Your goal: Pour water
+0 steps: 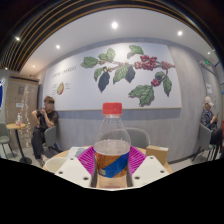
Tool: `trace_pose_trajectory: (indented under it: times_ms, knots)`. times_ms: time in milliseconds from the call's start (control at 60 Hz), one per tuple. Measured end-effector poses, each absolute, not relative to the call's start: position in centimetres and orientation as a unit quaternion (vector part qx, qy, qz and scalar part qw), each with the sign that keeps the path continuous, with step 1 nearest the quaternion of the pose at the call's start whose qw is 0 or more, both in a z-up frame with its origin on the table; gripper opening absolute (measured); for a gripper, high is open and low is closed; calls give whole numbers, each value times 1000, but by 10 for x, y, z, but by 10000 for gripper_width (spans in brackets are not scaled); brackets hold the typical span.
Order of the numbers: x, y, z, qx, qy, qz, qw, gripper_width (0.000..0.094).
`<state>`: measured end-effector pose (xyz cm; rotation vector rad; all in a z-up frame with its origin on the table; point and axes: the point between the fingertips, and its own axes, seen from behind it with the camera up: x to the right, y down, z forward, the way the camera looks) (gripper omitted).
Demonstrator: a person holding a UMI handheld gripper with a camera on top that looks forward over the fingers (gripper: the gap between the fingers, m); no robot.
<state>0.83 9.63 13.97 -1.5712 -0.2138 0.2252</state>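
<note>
A clear plastic water bottle (112,145) with a red cap (112,109) and a blue and orange label stands upright between my fingers. My gripper (112,163) has its two magenta pads (87,160) pressed against the bottle's sides at label height. The bottle is lifted, with the room's wall behind it. The bottle's base is hidden below the fingers. No cup or other vessel shows.
A wooden table edge (158,153) shows just beyond the fingers. A person (44,122) sits on a chair at the far left by a small table (18,127). Another person (210,120) sits at the far right. A wall (150,105) with a leaf mural stands behind.
</note>
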Motion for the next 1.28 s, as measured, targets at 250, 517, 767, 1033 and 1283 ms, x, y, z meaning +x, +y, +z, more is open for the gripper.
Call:
trace_pose_trajectory:
  times_ms: [250, 517, 767, 1033, 1283]
  knots:
    - [9, 98, 140, -700, -104, 95, 700, 416]
    - [7, 94, 131, -717, -141, 70, 679, 818]
    - [36, 65, 130, -733, -136, 43, 665, 858]
    - [32, -34, 130, -749, -147, 132, 632, 862]
    - [70, -105, 133, -752, -119, 128, 636, 856]
